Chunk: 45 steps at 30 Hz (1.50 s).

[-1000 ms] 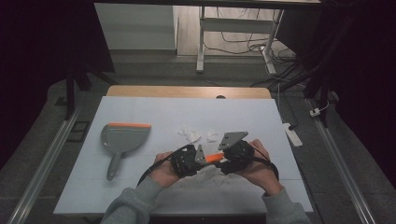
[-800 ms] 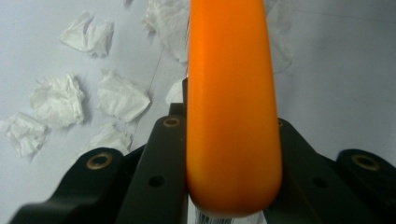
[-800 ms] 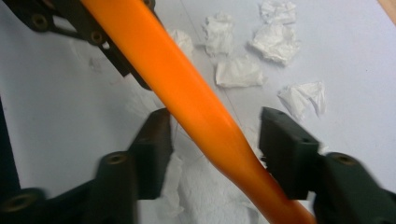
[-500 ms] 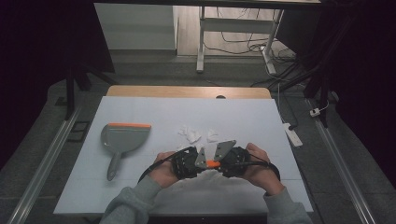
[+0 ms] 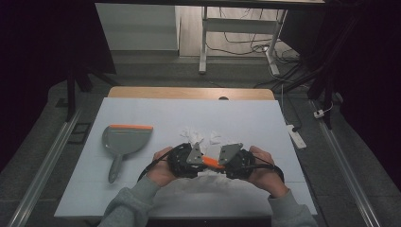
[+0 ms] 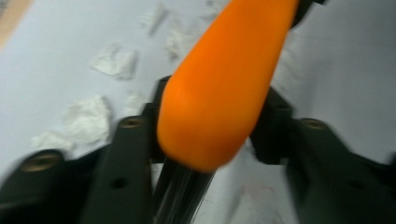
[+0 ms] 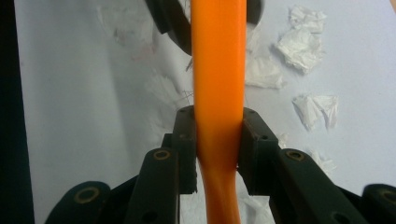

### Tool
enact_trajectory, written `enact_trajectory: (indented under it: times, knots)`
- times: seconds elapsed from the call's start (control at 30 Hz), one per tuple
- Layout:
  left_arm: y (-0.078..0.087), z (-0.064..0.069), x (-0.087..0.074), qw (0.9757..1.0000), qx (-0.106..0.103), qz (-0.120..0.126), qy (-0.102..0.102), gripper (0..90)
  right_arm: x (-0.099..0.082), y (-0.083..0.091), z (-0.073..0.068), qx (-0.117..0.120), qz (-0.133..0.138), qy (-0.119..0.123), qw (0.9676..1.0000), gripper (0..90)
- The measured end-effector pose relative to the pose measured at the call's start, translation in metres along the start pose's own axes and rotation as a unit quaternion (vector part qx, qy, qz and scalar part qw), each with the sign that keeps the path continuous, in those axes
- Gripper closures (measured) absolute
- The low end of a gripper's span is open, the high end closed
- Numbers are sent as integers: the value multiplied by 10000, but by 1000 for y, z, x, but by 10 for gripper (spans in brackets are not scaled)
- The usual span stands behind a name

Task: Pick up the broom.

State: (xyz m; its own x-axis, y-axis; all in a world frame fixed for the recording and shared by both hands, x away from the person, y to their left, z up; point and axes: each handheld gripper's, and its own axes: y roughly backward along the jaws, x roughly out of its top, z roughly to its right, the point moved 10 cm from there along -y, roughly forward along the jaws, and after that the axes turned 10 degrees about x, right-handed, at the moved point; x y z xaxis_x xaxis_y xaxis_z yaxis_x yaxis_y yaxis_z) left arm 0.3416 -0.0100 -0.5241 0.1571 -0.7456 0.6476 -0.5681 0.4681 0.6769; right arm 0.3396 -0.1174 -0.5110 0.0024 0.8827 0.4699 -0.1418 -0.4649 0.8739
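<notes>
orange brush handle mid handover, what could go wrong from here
1. The right hand-held gripper clamps the orange brush handle at a narrow part; with the left hand-held gripper just having been opening, the brush could pivot or slip in that single grip.
2. The bristles hang close to the paper scraps, so a swing might scatter them away from the dustpan.

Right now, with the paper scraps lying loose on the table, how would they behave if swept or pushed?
The paper scraps look crumpled and thin, so probably very light and floppy. They likely scatter or catch rather than slide together on the white table. Torn, fluffy edges suggest some may cling to bristles.
</notes>
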Motion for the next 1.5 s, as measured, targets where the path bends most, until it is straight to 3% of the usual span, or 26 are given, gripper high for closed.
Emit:
enact_trajectory:
  times: [0.03,0.13,0.23,0.37,0.43,0.57,0.63,0.77,0.83,1.0,1.23,1.4,1.5]
  knots:
    - [0,0,0,10000,0,0,0,450,0,0,0,0,0,0,10000,709]
    - [10,-10,-2,9988,224,175,388,376,-1,5,5,128,349,-312,9988,710]
    - [23,-23,-10,9952,401,293,845,340,0,10,7,199,554,-462,9972,709]
    - [39,-36,-32,9873,600,331,1436,309,0,19,14,134,889,-699,9935,709]
    - [48,-39,-46,9840,662,307,1627,308,-1,23,17,154,1043,-826,9910,709]
    - [60,-45,-76,9784,907,147,1854,310,-5,27,26,-13,1183,-1083,9871,709]
    - [65,-48,-89,9743,998,128,2017,310,-8,28,30,-31,1261,-1282,9837,709]
    - [74,-54,-114,9654,1197,121,2315,309,-14,30,37,-133,1314,-1436,9808,709]
    - [76,-56,-125,9617,1149,117,2488,309,-18,31,41,-191,1332,-1539,9789,709]
    - [80,-63,-145,9522,1293,34,2769,284,-30,36,52,-419,1372,-1836,9725,709]
    - [84,-66,-161,9449,1311,6,3000,266,-49,48,68,-714,1427,-2253,9611,709]
    - [87,-69,-165,9430,1309,12,3059,261,-60,53,76,-846,1419,-2465,9550,709]
    - [86,-68,-164,9436,1239,15,3071,266,-65,54,78,-876,1415,-2538,9528,709]
